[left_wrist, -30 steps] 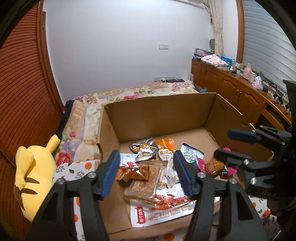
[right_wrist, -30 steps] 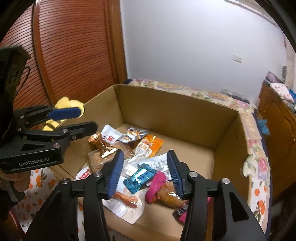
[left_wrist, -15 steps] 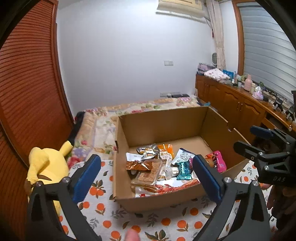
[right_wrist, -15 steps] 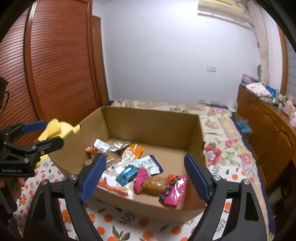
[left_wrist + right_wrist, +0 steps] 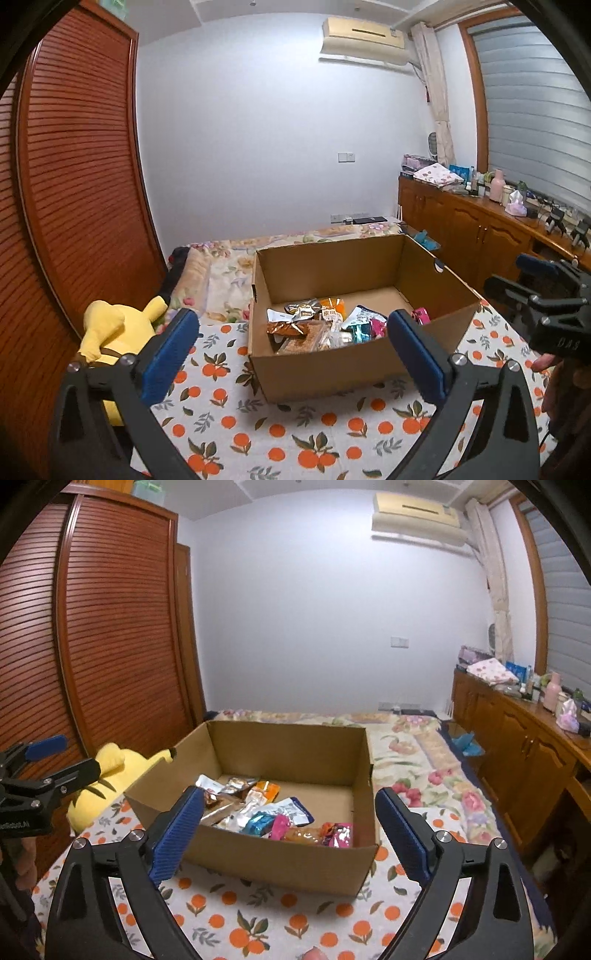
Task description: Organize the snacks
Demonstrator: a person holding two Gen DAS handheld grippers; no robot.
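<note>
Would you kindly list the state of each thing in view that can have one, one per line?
Cardboard box: open-topped, upright on the orange-print cloth.
Snack packets: loose in the box, piled at one end.
Left gripper: open, empty.
Right gripper: opening, nothing between its fingers.
Yellow plush toy: lying beside the box.
Wardrobe door: shut.
Window blind: lowered.

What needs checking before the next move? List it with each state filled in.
1. Left gripper holds nothing, fingers wide: ok.
2. Right gripper holds nothing, its jaws opening: ok.
3. Snack packets all inside the cardboard box: ok.
4. Orange-print cloth in front of the box bare of packets: ok.
5. Box upright, not tipped: ok.
6. Packets sorted by kind: not ok, they lie in a mixed heap.
</note>
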